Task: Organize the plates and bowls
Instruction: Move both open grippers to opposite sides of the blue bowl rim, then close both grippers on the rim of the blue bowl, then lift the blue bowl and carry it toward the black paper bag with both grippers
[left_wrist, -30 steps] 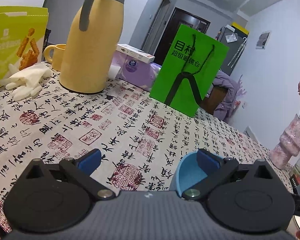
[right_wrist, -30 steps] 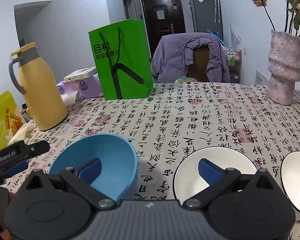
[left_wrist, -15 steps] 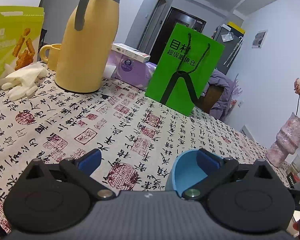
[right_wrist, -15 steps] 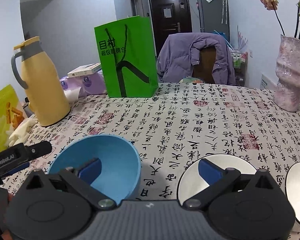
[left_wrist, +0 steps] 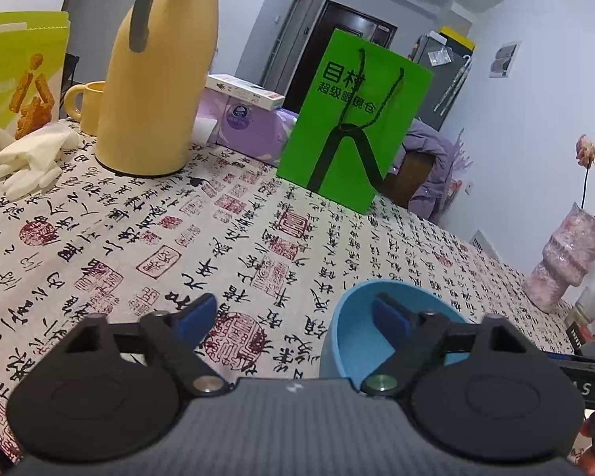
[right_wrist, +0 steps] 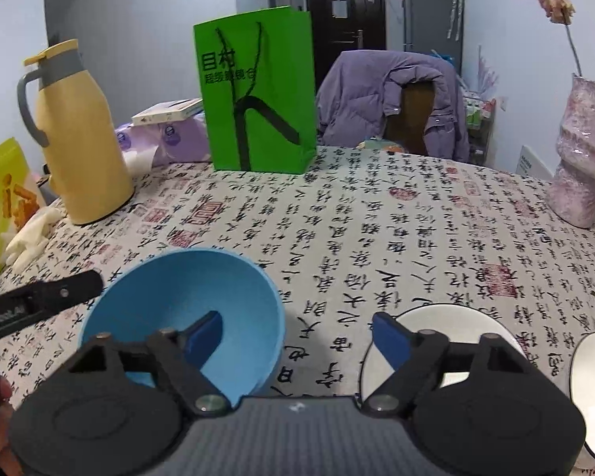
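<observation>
Right gripper point(right_wrist: 297, 333) straddles blue bowl point(right_wrist: 170, 297) rim (empty).

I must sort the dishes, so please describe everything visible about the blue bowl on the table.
The round matte blue bowl, plastic-looking, stands upright and empty on the calligraphy-printed tablecloth, left of a white bowl. Its rim is plain, its wall smooth and deep. In the left wrist view, the left gripper straddles the near-left wall, one blue-padded finger inside. In the right wrist view, one finger of the right gripper shows over its hollow. Both grippers' fingers have just been closing; none visibly presses it.
</observation>
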